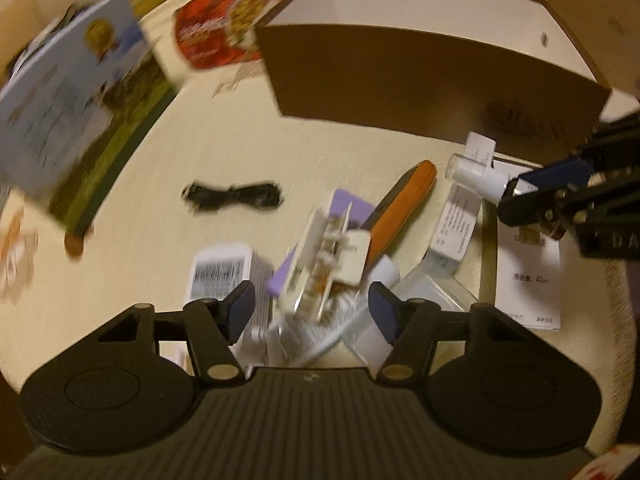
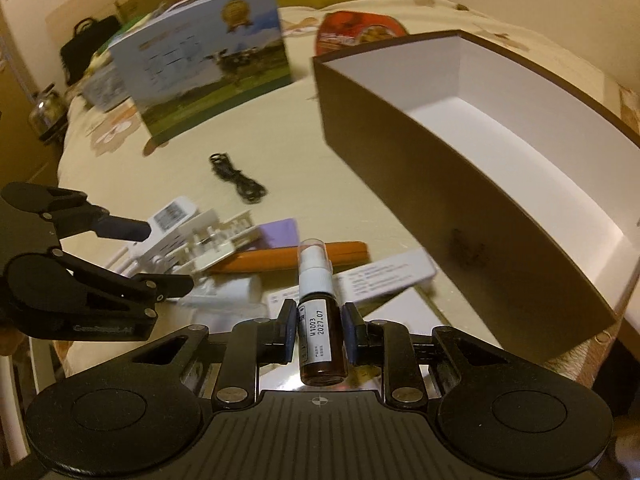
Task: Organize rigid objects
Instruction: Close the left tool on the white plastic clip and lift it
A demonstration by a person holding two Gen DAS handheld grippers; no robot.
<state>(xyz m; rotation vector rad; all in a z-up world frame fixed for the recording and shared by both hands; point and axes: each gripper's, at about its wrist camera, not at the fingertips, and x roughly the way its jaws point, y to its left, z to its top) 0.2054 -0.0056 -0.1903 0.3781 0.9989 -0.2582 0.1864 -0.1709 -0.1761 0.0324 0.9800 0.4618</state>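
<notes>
My right gripper [image 2: 316, 332] is shut on a small brown spray bottle [image 2: 318, 328] with a white nozzle, held above the table; it also shows in the left wrist view [image 1: 478, 174]. My left gripper [image 1: 312, 308] is open over a pile: a white plastic clip-like piece [image 1: 324, 268], a purple block [image 1: 348, 208], an orange-handled tool [image 1: 400, 208] and a white labelled box [image 1: 220, 272]. In the right wrist view the left gripper [image 2: 160, 256] straddles the white piece [image 2: 192, 244]. An open brown box [image 2: 460, 152] with a white inside stands to the right.
A black coiled cable [image 1: 232, 196] lies on the cream tablecloth. A blue and green booklet [image 2: 208, 64] stands upright at the left. A red snack packet [image 2: 356, 32] lies behind the box. White cartons [image 1: 456, 216] and a paper sheet [image 1: 528, 276] lie by the pile.
</notes>
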